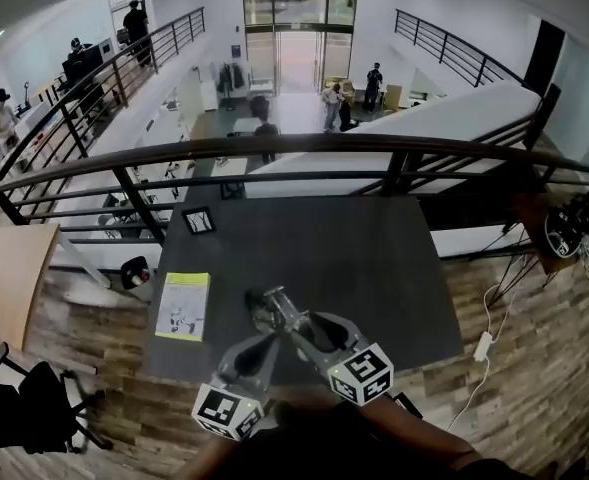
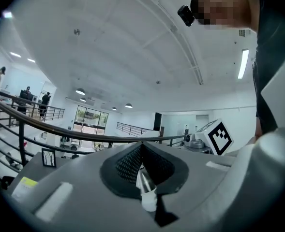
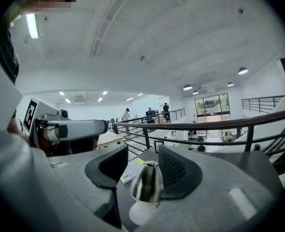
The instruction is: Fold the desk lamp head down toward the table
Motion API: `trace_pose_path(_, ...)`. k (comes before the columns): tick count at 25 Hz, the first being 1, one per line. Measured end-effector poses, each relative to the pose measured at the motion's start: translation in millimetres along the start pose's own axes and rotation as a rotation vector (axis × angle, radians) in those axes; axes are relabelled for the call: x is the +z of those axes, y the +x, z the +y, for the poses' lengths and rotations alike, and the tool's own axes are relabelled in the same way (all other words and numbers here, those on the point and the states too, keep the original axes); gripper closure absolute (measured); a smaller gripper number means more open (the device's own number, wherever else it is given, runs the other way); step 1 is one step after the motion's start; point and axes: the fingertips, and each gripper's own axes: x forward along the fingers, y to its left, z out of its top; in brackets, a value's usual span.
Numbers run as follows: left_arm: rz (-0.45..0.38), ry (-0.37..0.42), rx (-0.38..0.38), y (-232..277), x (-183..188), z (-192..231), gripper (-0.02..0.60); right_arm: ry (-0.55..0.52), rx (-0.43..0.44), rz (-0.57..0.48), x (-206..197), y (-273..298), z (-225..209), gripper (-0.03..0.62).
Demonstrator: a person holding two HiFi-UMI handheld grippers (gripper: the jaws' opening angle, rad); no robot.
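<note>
A small desk lamp (image 1: 272,303) with a chrome head stands near the front edge of the dark table (image 1: 374,258). My left gripper (image 1: 258,324) comes in from the lower left. In the left gripper view it (image 2: 143,178) is shut on a thin silver-and-white part of the lamp (image 2: 146,190). From the lower right, my right gripper (image 1: 290,326) reaches the same spot. In the right gripper view its (image 3: 143,170) jaws stand open. The chrome lamp head (image 3: 147,181) sits between the pads without touching them, above a white part (image 3: 138,212).
A yellow-green leaflet (image 1: 184,306) lies at the table's left edge and a small framed picture (image 1: 198,220) stands at its far left corner. A dark railing (image 1: 294,148) runs behind the table. An office chair (image 1: 34,398) is at lower left, a power strip (image 1: 482,346) on the floor at right.
</note>
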Motion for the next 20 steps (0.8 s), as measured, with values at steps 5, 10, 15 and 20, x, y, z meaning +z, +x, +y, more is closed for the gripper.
trace_pose_path(5,0.014,-0.053,-0.038,5,-9,13,0.58,-0.019,-0.053,0.078,-21,12,-3,0.388)
trace_pose_path(10,0.036,-0.058,-0.063,4,-10,14,0.58,-0.025,-0.105,0.109,-32,14,-11,0.388)
trace_pose_path(15,0.056,-0.07,-0.081,5,-16,13,0.58,-0.016,-0.109,0.113,-39,20,-12,0.378)
trace_pose_path(20,0.048,-0.043,-0.077,-3,-20,15,0.58,-0.053,-0.116,0.151,-52,12,-11,0.384)
